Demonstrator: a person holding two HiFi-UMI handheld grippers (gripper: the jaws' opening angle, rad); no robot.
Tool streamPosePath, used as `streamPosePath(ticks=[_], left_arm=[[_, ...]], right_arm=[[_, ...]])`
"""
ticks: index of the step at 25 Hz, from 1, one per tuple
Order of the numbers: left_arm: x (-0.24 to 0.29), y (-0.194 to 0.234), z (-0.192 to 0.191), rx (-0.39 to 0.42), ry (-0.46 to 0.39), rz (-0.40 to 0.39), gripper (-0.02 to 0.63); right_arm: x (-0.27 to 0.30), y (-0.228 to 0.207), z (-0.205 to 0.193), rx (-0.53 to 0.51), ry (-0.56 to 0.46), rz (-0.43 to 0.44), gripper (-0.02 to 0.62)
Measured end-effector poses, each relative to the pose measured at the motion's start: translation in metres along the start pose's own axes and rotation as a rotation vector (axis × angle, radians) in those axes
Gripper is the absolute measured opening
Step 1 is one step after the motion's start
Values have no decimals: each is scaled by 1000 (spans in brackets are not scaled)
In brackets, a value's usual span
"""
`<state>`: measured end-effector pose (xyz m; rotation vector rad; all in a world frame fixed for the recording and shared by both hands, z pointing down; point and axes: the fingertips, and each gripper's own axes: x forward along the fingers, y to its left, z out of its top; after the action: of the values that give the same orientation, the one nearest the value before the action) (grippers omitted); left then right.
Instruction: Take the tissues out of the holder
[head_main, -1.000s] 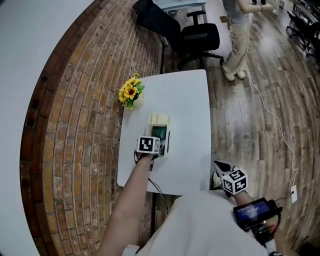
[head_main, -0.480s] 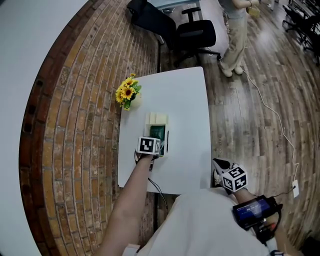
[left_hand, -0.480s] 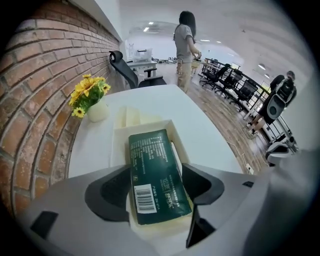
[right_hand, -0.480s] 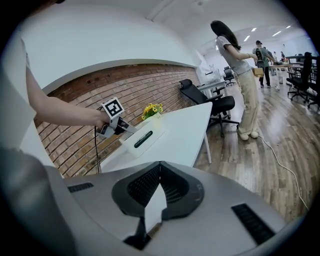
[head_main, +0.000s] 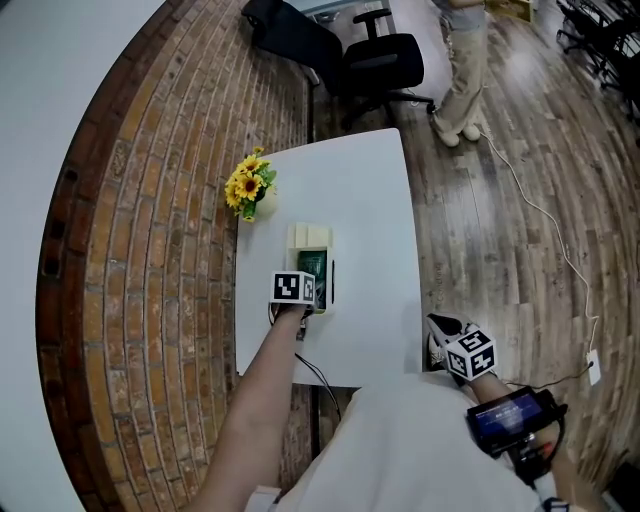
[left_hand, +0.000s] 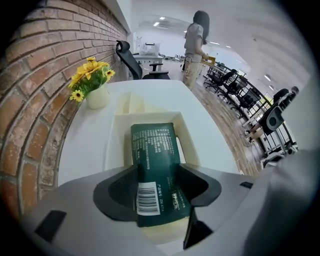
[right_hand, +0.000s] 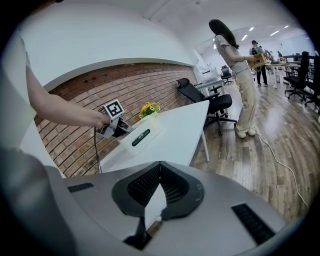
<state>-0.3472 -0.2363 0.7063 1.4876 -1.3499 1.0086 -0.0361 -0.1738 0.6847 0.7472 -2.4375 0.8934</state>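
Observation:
A dark green tissue pack (left_hand: 155, 165) lies in a cream open-topped holder (left_hand: 114, 145) on the white table (head_main: 370, 200). My left gripper (left_hand: 157, 172) is at the holder's near end. Its jaws are closing, with the pack's near end between them and the pads against its sides. From the head view, the left gripper (head_main: 310, 296) covers the near end of the pack (head_main: 313, 268) in the holder (head_main: 310, 237). My right gripper (head_main: 438, 330) hangs off the table's near right corner, shut and away from the pack. In its own view the right gripper (right_hand: 160, 172) faces the holder (right_hand: 137, 137) from afar.
A pot of yellow flowers (head_main: 245, 187) stands by the brick wall at the table's left edge. A black office chair (head_main: 385, 60) and a standing person (head_main: 460, 60) are beyond the table's far end. A cable (head_main: 545, 230) runs over the wooden floor on the right.
The left gripper stays at the holder's near end over the pack. The right gripper has hardly moved. The person beyond the table has stepped slightly further off.

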Motion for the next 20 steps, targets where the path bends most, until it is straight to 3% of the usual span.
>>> streamPosePath(ticks=[4, 20], left_arm=[[-6, 1, 0, -12, -25, 3, 222], [-97, 3, 19, -139, -339, -33, 213]], right_arm=[[-1, 1, 1, -3, -2, 0, 6], [1, 12, 0, -44, 5, 48, 6]])
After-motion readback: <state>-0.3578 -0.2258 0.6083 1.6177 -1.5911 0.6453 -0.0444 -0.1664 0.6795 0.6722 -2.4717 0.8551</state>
